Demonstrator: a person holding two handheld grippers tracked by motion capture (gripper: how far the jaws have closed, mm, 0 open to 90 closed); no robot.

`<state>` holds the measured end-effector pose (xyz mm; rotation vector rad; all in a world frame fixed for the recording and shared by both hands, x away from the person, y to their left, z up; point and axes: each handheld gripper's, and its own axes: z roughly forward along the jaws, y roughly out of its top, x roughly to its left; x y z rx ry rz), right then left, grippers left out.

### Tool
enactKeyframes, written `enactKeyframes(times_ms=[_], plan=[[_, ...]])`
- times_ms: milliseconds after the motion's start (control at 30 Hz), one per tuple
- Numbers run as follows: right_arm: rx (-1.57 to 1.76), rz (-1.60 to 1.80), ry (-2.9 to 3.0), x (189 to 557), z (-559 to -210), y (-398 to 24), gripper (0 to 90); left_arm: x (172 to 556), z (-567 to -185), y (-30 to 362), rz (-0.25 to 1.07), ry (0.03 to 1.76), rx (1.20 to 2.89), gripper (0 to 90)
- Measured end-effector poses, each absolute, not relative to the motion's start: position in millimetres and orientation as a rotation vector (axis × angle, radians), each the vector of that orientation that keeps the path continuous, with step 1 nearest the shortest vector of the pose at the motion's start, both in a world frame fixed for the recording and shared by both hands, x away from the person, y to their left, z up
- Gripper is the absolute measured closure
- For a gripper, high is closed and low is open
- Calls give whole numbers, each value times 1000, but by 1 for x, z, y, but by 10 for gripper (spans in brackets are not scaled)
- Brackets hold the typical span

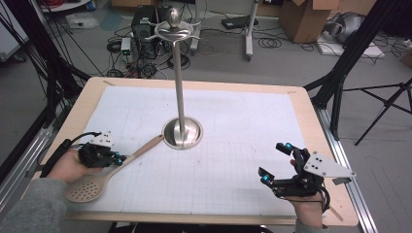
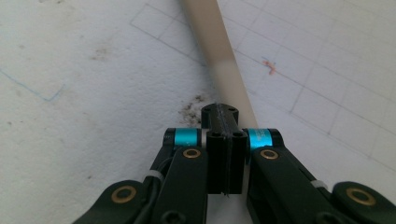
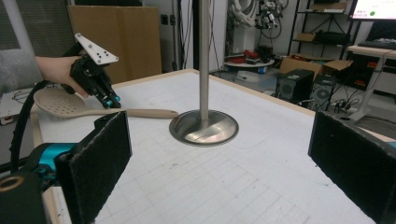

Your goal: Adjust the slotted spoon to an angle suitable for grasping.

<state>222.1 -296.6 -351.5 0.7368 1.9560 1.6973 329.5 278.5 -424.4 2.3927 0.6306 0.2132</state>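
Spoon handle [image 2: 223, 70] pinched between left fingers [image 2: 187, 138].

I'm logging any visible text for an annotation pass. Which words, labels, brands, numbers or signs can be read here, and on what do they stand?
No text can be read.
Screen at the top right of the right gripper view: white with a green dot, any writing too small and blurred to read.
Mat: printed grid lines and small blue and red pen marks, no letters or numbers.
Cardboard boxes, spoon, metal stand: no legible labels.
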Motion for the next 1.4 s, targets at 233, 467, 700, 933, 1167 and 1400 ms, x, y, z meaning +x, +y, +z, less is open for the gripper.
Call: enactKeyframes(times_ms=[233, 467, 700, 933, 1167, 1400], plan=[[732, 1694, 1959, 222, -351, -296, 48, 320, -425, 276, 178, 531, 2410, 896], [729, 1691, 1957, 223, -352, -295, 48, 320, -419, 279, 231, 592, 2357, 896], [737, 1683, 1970, 224, -353, -293, 47, 313, -408, 288, 273, 691, 2309, 856], [727, 1681, 1969, 224, -352, -293, 48, 302, -398, 290, 297, 705, 2278, 747], [725, 1686, 1972, 226, -352, -291, 48, 294, -395, 291, 326, 718, 2243, 464], [717, 1699, 1975, 231, -352, -289, 48, 290, -396, 291, 231, 692, 2192, 141]])
